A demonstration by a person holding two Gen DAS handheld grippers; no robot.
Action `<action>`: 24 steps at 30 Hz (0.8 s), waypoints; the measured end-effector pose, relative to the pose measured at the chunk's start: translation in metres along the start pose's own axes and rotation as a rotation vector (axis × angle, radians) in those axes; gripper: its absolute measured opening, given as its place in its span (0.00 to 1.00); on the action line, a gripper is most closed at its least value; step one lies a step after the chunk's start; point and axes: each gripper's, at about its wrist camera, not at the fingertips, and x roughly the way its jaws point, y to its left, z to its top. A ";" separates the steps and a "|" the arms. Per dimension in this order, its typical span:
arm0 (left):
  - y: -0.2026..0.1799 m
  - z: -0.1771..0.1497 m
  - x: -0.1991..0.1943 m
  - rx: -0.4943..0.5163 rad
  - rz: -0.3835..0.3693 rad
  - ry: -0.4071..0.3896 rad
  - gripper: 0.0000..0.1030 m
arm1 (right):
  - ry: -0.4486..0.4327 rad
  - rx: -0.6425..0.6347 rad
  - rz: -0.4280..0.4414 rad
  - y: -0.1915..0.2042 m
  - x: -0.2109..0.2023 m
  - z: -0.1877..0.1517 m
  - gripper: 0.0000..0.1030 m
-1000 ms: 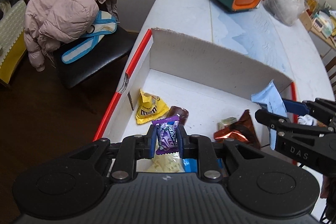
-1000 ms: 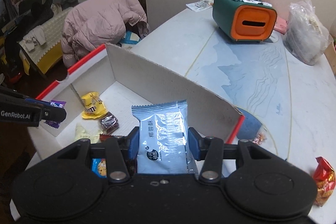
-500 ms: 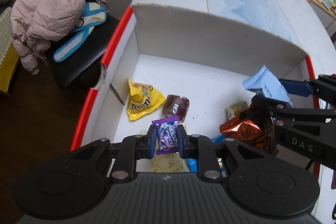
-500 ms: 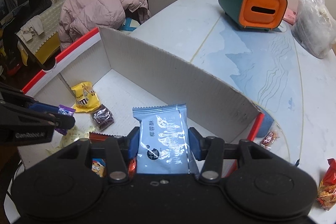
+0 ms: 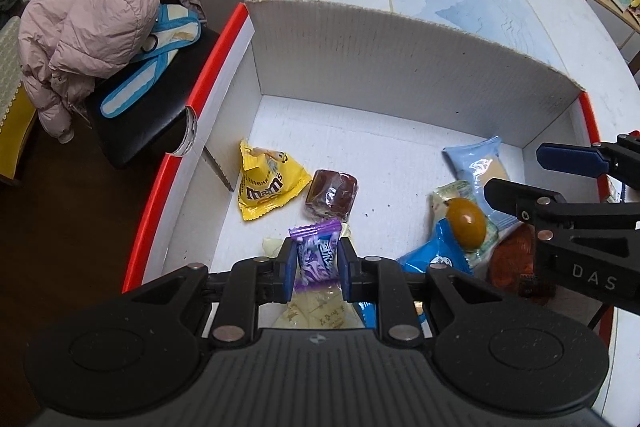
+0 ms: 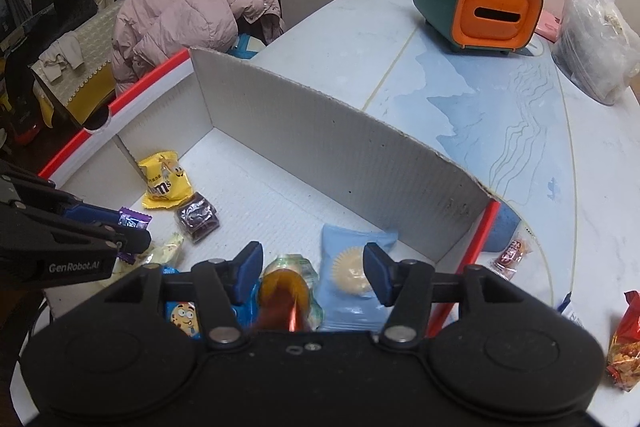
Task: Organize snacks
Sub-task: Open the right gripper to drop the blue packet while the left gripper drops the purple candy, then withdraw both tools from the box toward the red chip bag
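A white cardboard box [image 5: 360, 75] with red edges holds several snacks. My left gripper [image 5: 316, 259] is shut on a purple candy [image 5: 318, 253] and holds it above the box's near left part; it also shows in the right wrist view [image 6: 134, 221]. My right gripper [image 6: 314, 273] is open and empty above the box's right side. The light blue packet [image 6: 352, 267] lies on the box floor below it, also in the left wrist view [image 5: 482, 167]. A yellow M&M's bag [image 5: 264, 185] and a brown wrapped sweet [image 5: 330, 193] lie on the box floor.
Loose snacks lie on the table right of the box: a small red candy [image 6: 512, 253] and a red-orange packet [image 6: 624, 343]. A green and orange holder [image 6: 476, 7] and a clear plastic bag [image 6: 596, 35] stand at the back. A chair with a pink jacket [image 5: 92, 27] is left.
My right gripper has opened and let go of the light blue packet, which now lies in the box. Both grippers have moved lower over the box.
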 end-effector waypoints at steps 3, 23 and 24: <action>-0.001 -0.003 -0.009 0.003 -0.007 -0.023 0.21 | -0.017 0.008 0.008 0.000 -0.008 -0.001 0.58; -0.007 -0.022 -0.070 -0.033 -0.085 -0.192 0.54 | -0.161 0.046 0.069 -0.004 -0.083 -0.020 0.78; -0.009 -0.023 -0.074 -0.034 -0.091 -0.206 0.55 | -0.167 0.049 0.070 -0.004 -0.087 -0.022 0.79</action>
